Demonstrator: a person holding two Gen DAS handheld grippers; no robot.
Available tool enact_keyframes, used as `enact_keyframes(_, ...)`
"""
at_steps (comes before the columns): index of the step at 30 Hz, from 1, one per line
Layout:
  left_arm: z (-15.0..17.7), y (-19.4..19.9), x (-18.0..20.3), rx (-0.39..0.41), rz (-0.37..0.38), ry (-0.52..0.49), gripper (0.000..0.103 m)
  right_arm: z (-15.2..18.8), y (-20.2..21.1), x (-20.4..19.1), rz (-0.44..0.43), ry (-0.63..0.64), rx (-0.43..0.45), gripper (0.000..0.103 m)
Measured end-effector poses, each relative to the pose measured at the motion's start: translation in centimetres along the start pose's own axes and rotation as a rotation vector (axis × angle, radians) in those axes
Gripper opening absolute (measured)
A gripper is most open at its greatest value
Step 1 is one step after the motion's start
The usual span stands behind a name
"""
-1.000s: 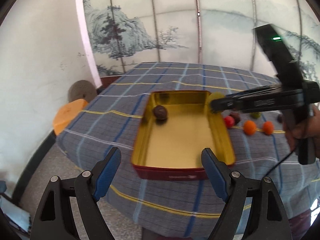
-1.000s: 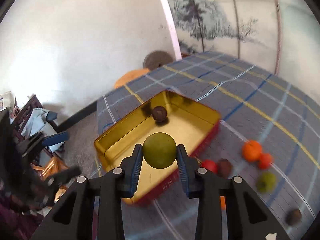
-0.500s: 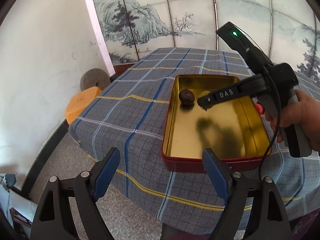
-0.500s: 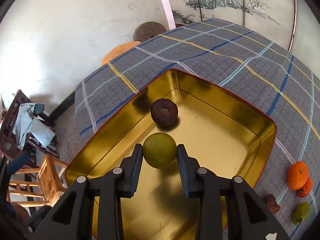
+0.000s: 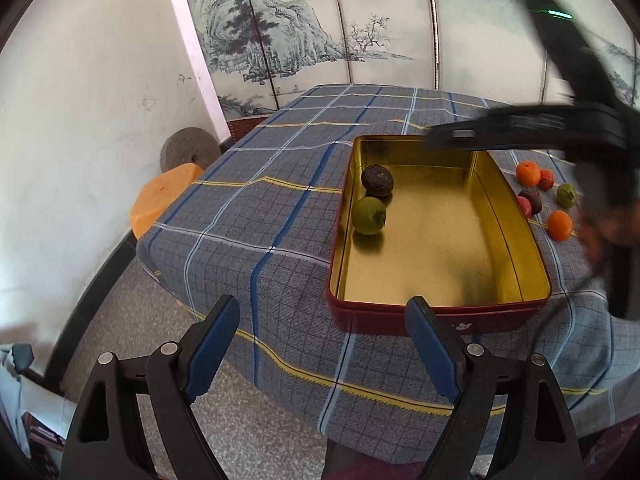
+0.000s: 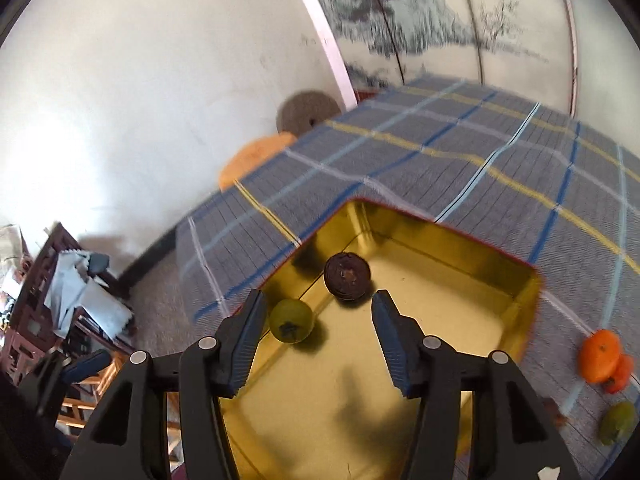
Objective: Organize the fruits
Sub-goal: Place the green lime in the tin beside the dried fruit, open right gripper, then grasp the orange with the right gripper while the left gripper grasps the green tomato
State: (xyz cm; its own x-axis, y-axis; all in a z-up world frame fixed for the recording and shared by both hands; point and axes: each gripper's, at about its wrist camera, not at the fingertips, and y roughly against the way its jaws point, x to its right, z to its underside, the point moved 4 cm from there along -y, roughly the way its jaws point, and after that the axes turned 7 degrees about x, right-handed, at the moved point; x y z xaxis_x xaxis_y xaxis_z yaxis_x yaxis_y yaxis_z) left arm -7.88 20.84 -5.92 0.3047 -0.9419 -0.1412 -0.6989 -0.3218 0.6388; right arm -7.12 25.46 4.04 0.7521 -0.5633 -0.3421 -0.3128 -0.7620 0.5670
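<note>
Between and just below the spread blue fingers of the right claw [image 6: 318, 322], the green fruit [image 6: 291, 320] lies free on the floor of the gold tin [image 6: 460, 248], close to the left finger and beside the dark brown fruit [image 6: 347, 275]; both sit against one side wall, which probably stops them rolling and leaves room for more. Off to this claw's right, an orange fruit [image 6: 600, 355], a smaller red-orange one and another green fruit [image 6: 618, 422] wait on the checked cloth of the worktop [image 6: 460, 148], so most sorting seems undone. Ahead of the left claw [image 5: 316, 340], spread wide and holding nothing, stands the tin's red near wall, perhaps ready to steady it. Its small mark is too blurred to read
</note>
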Motion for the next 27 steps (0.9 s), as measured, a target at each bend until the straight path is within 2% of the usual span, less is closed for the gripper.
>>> enact_keyframes(4, -0.1, 0.3, 0.5, 0.004, 0.024, 0.003, 0.085, 2.9, 6.7, 1.9, 0.048, 0.029, 0.080, 0.052)
enact_keyframes(7, -0.3, 0.8, 1.3, 0.021, 0.053, -0.003, 0.085, 6.3, 10.4, 4.0, 0.164, 0.101, 0.044, 0.052)
enact_keyframes(11, -0.4, 1.0, 3.4, 0.021, 0.100, -0.026, 0.085, 9.6, 13.1, 7.0, 0.229, 0.088, -0.013, 0.050)
enact_keyframes(16, -0.4, 2.0, 6.2, 0.028, 0.161, -0.074, 0.085, 10.9, 12.4, 8.7, 0.264, 0.116, -0.055, 0.050)
enact_keyframes(22, -0.8, 2.6, 7.3, 0.045, 0.162, -0.116, 0.085, 10.0, 9.7, 10.6, 0.284, 0.139, -0.103, 0.050)
enact_keyframes(25, -1.0, 2.4, 7.6, 0.039, 0.161, -0.123, 0.085, 9.9, 8.3, 11.2, 0.251, 0.112, -0.125, 0.050)
enact_keyframes(26, -1.0, 2.4, 7.7, 0.038, 0.161, -0.129, 0.085, 9.9, 7.8, 11.2, 0.249, 0.112, -0.134, 0.045)
enact_keyframes(27, -1.2, 2.4, 8.0, 0.038, 0.161, -0.137, 0.085, 9.9, 7.6, 11.2, 0.253, 0.115, -0.143, 0.032)
